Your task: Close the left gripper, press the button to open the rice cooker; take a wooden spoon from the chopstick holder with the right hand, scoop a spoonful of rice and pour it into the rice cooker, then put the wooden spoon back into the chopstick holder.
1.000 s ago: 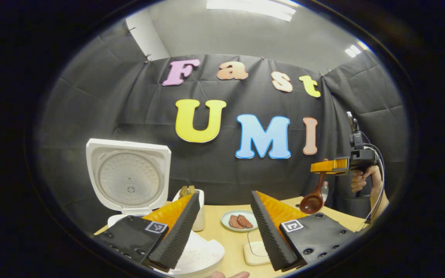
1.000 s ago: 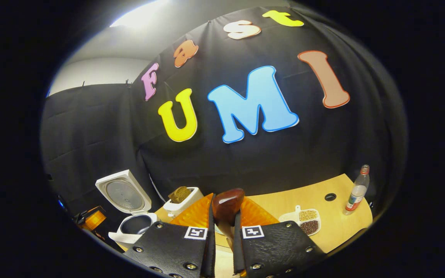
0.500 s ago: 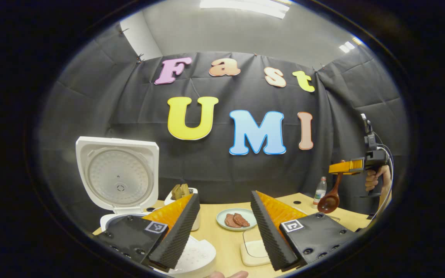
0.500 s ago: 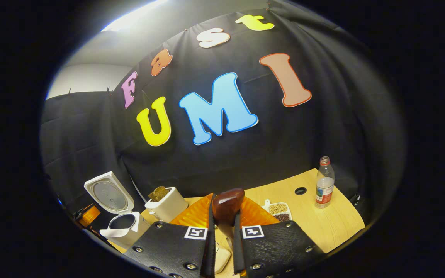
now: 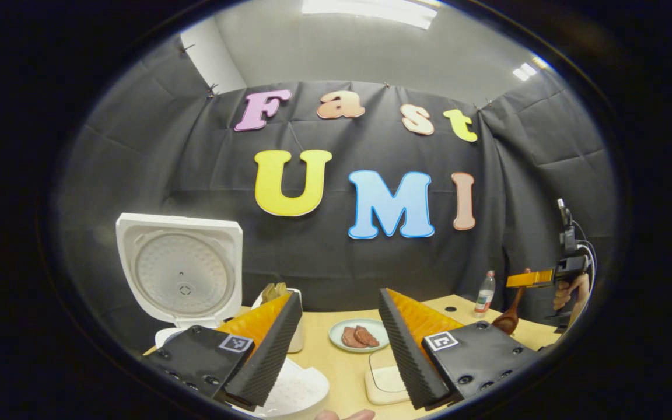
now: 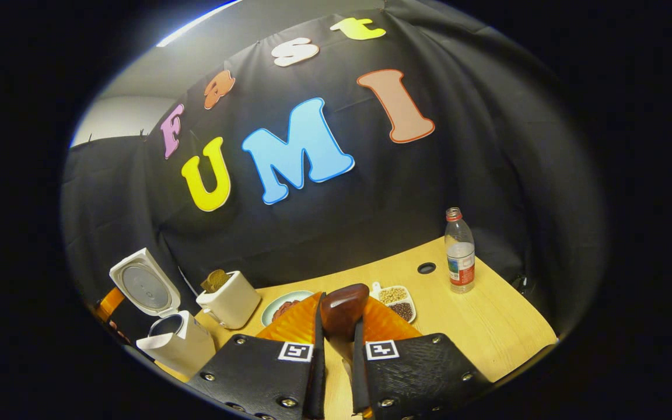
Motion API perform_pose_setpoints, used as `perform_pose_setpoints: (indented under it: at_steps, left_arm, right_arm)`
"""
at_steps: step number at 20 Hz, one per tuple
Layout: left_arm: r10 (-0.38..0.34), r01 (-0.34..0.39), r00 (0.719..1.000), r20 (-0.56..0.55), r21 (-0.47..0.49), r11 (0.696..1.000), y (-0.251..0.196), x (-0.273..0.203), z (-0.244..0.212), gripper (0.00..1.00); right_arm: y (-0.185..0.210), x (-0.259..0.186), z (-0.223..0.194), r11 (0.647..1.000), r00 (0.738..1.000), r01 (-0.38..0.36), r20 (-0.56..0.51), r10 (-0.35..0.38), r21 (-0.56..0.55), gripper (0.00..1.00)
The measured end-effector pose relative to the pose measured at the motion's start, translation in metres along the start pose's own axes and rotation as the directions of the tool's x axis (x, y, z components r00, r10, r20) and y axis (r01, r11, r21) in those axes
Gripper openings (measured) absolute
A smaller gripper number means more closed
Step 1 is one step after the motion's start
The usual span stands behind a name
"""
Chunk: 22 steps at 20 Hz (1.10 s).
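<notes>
- The wooden spoon (image 6: 343, 312) is in my right gripper (image 6: 338, 350); both fingers press on its handle, and the dark bowl stands up between them at about 12 o'clock in the right gripper view.
- In the left gripper view I see the same spoon (image 5: 510, 318) far off at about 3 o'clock, hanging bowl-down under that gripper, so its long axis is close to vertical there, with the bowl low near the table (image 5: 336, 361).
- The divided dish of grains (image 6: 397, 300) lies just past the spoon bowl, at about 1 o'clock from my right fingers. I judge this is where I must scoop, but whether one compartment holds rice I cannot tell.
- The right gripper is clearly the nearer one to this dish; the coming move, I think, is forward and down along the spoon's axis.
- The rice cooker (image 6: 164, 326) is at about 9 o'clock in the right gripper view, with its lid (image 5: 179, 274) up and the pot open, well apart from the dish.
- The chopstick holder (image 6: 230, 300) stands between the cooker and a plate (image 5: 359, 335) with brown pieces.
- My left gripper (image 5: 336, 344) has its fingers spread apart and holds nothing.
- A bottle (image 6: 459, 251) stands at about 2 o'clock, away from the path.
</notes>
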State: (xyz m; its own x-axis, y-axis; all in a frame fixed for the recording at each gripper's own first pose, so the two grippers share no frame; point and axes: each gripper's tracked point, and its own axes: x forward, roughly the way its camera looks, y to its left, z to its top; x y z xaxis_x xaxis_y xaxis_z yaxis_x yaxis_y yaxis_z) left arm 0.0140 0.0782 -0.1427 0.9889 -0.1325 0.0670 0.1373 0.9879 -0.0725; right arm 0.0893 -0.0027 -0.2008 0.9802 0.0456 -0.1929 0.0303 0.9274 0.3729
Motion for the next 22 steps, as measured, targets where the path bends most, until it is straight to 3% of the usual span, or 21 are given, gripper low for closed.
perform_pose_setpoints:
  at_steps: [3,11,22]
  left_arm:
    - [-0.001,0.001,1.0,-0.017,0.002,1.0,-0.003,0.002,-0.009,0.94]
    - [0.0,0.0,1.0,-0.016,-0.012,1.0,-0.003,0.001,-0.007,0.91]
    - [-0.01,0.01,1.0,-0.02,-0.011,1.0,-0.007,0.004,-0.011,0.91]
  right_arm:
    - [-0.007,0.003,-0.01,0.999,0.999,0.037,0.004,-0.037,-0.001,0.18]
    - [-0.021,0.017,-0.029,0.996,0.996,0.089,-0.013,-0.089,0.01,0.19]
    - [-0.032,0.03,-0.053,0.996,0.995,0.087,-0.049,-0.086,0.022,0.19]
